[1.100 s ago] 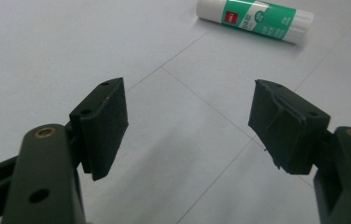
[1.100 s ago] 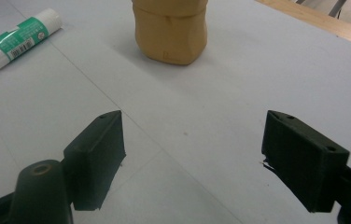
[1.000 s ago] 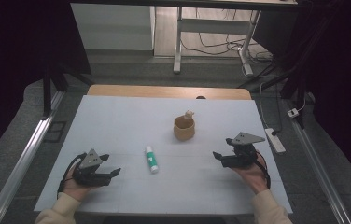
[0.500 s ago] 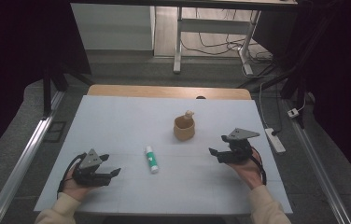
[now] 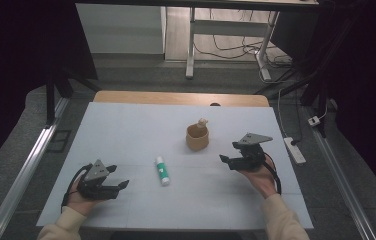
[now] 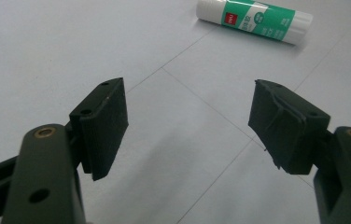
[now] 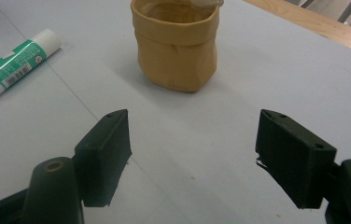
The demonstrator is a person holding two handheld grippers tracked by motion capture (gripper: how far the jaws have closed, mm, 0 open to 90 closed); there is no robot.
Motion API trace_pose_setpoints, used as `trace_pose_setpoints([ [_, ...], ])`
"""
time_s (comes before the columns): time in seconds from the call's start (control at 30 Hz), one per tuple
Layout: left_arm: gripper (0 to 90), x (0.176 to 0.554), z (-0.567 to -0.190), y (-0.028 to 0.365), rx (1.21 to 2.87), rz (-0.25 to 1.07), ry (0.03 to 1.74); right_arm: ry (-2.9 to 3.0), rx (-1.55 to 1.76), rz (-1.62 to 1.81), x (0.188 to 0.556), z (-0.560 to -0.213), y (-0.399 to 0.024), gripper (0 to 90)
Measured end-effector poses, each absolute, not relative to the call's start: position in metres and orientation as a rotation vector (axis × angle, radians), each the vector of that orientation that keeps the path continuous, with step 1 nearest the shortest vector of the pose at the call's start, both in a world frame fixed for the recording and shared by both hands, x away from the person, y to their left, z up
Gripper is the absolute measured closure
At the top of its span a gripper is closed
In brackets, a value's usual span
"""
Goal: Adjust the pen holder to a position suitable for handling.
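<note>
A tan paper-like cup (image 5: 197, 137) with a pale object sticking out of its top stands right of the table's middle. A white and green glue stick (image 5: 162, 170) lies flat, nearer the front. My left gripper (image 5: 121, 186) rests at the front left, open and empty, jaws pointing right toward the glue stick (image 6: 255, 19). My right gripper (image 5: 224, 161) hovers right of the cup, pointing left. In the right gripper view the cup (image 7: 176, 51) stands just ahead of the right gripper (image 7: 192, 154). Its jaws have just been closing a little, still wide, with nothing between them.
The work surface is a white sheet (image 5: 126, 130) with a wooden strip (image 5: 176, 97) along its far edge. A white power strip (image 5: 294, 150) lies on the floor off the right side. Metal desk legs and cables stand beyond the table.
My right gripper has shifted left and slightly farther away, toward the cup. The left gripper, the cup and the glue stick have stayed put.
</note>
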State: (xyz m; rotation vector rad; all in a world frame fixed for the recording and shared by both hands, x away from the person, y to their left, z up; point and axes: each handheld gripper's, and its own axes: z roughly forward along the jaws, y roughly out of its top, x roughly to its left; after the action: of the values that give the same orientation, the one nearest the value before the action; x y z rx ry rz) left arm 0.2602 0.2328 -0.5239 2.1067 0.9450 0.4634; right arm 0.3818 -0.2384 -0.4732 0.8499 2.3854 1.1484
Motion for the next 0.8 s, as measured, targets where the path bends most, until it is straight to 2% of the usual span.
trace_pose_setpoints([
  [0.27,27.5,0.260,-0.524,0.233,2.107,0.464,0.945,2.386,0.860,1.159,0.386,-0.474,-0.235,28.1],
  [0.8,27.6,0.260,-0.524,0.233,2.106,0.463,0.949,2.403,0.856,1.149,0.406,-0.475,-0.224,38.1],
])
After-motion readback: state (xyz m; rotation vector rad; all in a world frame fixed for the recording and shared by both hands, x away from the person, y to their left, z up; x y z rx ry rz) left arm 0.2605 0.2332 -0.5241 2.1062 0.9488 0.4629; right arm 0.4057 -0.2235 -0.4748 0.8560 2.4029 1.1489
